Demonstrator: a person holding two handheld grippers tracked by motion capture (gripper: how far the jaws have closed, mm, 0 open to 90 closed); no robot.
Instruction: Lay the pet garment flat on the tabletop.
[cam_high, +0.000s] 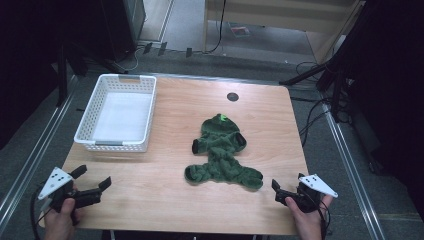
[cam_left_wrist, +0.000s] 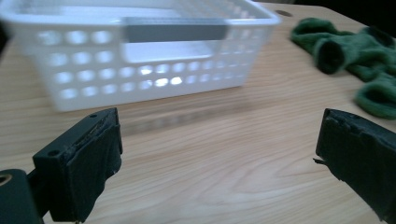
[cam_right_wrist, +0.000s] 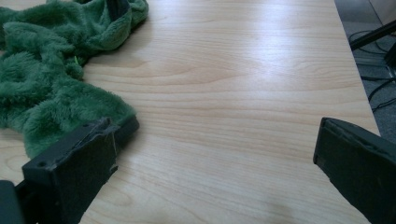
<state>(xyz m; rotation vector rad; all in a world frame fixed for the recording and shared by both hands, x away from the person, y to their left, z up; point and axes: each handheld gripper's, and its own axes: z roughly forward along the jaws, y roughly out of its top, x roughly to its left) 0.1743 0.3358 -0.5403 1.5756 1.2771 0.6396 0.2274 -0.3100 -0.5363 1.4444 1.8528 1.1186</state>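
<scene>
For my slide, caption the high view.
Green garment flat mid-table, white basket at left, both grippers open near the front edge.

left gripper (cam_high: 91, 181): black jaws | grey plate | right gripper (cam_high: 278, 190): same

Counter (cam_high: 165, 175): pale wood-grain top, smooth, with a soft sheen where light falls across it in the right gripper view. Basket (cam_high: 90, 131): white plastic, perforated walls, slightly glossy, with a matt grey insert at the handle; garment (cam_high: 222, 152): deep green cloth, thick fuzzy pile like fleece, darker at the cuff openings. Left claw (cam_high: 95, 176) and right claw (cam_high: 275, 190): matt black jaws faced with rough, worn padding frayed at the edges, each topped with a flat pale grey plate.
</scene>
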